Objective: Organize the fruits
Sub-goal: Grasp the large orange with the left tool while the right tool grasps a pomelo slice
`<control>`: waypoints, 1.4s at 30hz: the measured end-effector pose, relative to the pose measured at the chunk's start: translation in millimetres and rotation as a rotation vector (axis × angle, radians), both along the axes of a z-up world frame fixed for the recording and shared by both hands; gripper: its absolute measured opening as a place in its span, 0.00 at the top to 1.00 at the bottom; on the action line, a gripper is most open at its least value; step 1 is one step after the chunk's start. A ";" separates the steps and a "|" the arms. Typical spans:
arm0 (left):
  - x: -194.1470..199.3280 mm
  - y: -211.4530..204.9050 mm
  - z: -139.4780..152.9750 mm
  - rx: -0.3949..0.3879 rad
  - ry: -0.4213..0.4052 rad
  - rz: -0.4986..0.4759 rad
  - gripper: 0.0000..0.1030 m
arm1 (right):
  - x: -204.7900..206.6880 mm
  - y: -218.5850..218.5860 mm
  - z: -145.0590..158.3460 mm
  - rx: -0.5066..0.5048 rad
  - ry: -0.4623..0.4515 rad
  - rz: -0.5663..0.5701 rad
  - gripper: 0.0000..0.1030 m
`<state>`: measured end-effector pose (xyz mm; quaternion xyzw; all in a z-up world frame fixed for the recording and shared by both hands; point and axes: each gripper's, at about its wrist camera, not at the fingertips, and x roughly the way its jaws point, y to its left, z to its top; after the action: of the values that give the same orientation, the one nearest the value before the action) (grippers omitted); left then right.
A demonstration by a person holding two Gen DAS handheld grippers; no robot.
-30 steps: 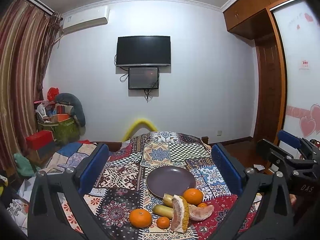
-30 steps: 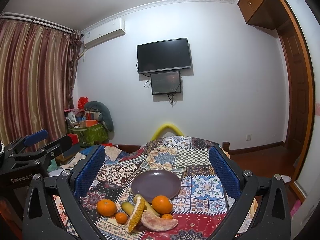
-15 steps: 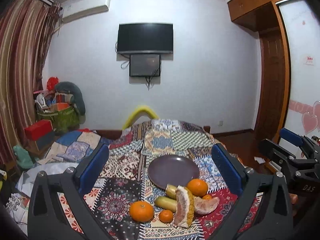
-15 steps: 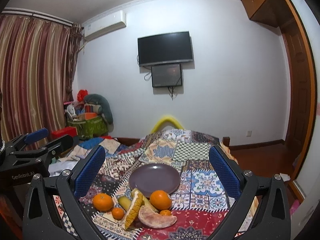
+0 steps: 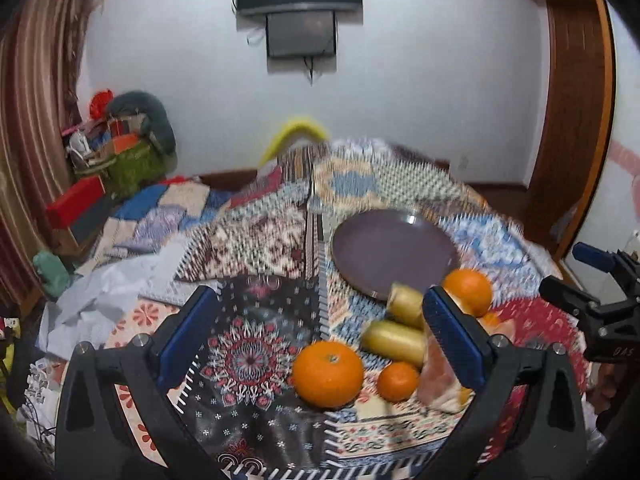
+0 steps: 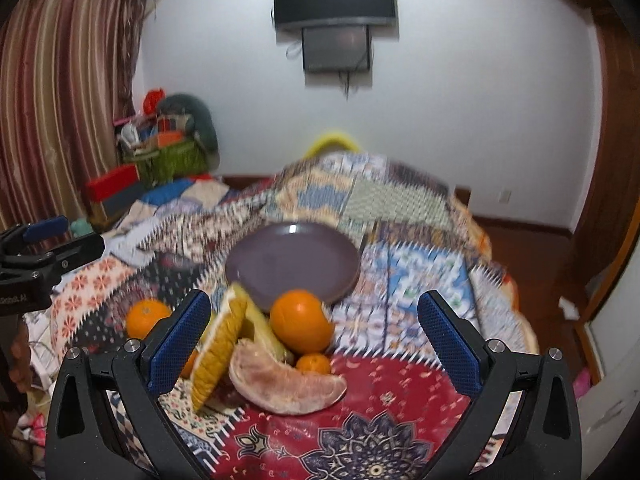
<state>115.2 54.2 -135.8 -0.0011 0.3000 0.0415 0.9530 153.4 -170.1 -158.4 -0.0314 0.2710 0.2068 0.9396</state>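
both grippers are spread wide and hold nothing. your left gripper (image 5: 320, 336) has the large round orange mandarin (image 5: 327, 373) lying just ahead, between its blue pads and a little toward the right pad, on the patchwork cloth (image 5: 248, 360) near its front edge. the empty round purple plate (image 5: 394, 252) sits beyond the fruit pile, toward the middle of the cloth. your right gripper (image 6: 314, 336) faces the peeled pomelo wedge (image 6: 286, 384), whose long axis runs across its opening.
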 end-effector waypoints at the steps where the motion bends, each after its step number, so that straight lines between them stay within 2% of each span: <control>1: 5.3 2.7 -8.2 -0.003 0.024 -0.005 0.00 | 0.7 1.2 -0.6 0.000 0.014 0.005 0.00; 4: 14.7 9.6 -28.5 -0.011 0.079 -0.012 0.00 | 10.2 3.4 -10.7 0.015 0.084 0.034 0.00; 6: 19.1 14.1 -41.2 -0.025 0.114 -0.020 0.06 | 13.0 7.3 -15.0 0.024 0.105 0.050 0.00; 8: 23.1 16.1 -51.5 -0.036 0.157 -0.031 0.17 | 13.6 13.9 -16.4 0.023 0.112 0.070 0.01; 13: 25.8 21.2 -69.0 -0.073 0.223 -0.043 0.26 | 15.1 34.0 -22.4 0.019 0.144 0.145 0.13; 17: 25.0 21.9 -75.4 -0.114 0.244 -0.067 0.27 | 17.1 46.5 -27.1 0.036 0.178 0.197 0.23; 21: 26.1 17.1 -80.7 -0.079 0.264 -0.049 0.26 | 18.9 59.4 -33.2 0.014 0.190 0.225 0.35; 27: 29.1 15.0 -83.4 -0.080 0.285 -0.061 0.26 | 24.3 66.9 -39.3 0.021 0.232 0.243 0.55; 31: 34.2 10.6 -91.2 -0.083 0.318 -0.070 0.26 | 29.1 69.6 -41.6 0.013 0.240 0.234 0.59; 37: 35.7 9.5 -95.9 -0.096 0.315 -0.078 0.26 | 37.9 73.5 -46.3 0.017 0.267 0.224 0.70; 39: 35.0 9.5 -95.3 -0.087 0.305 -0.075 0.28 | 41.9 73.7 -49.3 0.031 0.286 0.223 0.72; 42: 35.6 9.4 -94.3 -0.100 0.305 -0.096 0.36 | 43.7 72.9 -50.9 0.053 0.294 0.226 0.73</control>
<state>150.9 63.6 -230.1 -0.0278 0.4427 -0.0194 0.8960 197.1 -97.3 -209.3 -0.0063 0.3947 0.3203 0.8612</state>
